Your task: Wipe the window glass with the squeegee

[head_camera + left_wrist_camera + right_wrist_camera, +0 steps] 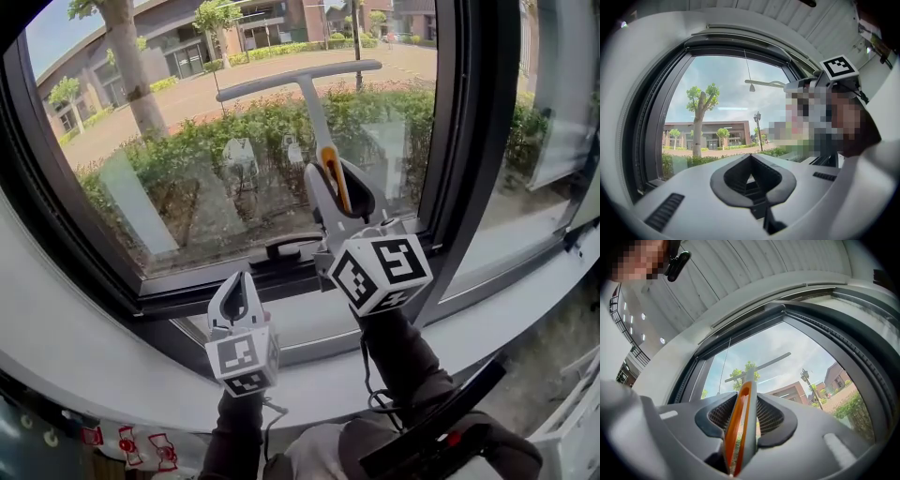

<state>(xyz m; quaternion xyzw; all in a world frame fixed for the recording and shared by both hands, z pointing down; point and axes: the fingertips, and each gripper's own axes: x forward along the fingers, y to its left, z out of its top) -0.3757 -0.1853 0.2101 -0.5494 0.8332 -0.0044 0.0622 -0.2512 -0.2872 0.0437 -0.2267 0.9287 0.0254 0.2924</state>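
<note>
The left gripper (236, 285) hangs low in front of the white sill (84, 319), below the lower left part of the pane. Its jaws are closed together with nothing between them, as its own view shows (750, 158). It is well apart from the tool and has no part in the work now.

To the right of it, the right gripper (336, 190) is clamped on the grey and orange handle of the squeegee (302, 79). In the right gripper view the handle (740, 427) stands between the two pads.

The long axis of the handle goes from this gripper upward and away, leaning slightly to the left. The blade lies across its far end, almost level, with the right end a little higher. The blade is at the upper part of the window glass (178, 159), and the head view suggests it is at the pane, though contact I cannot confirm.

I judge the coming stroke must go down toward the gripper, along the handle axis, with the blade kept crosswise.

Farther right stands the dark window frame (469, 141), near the right end of the blade.
</note>
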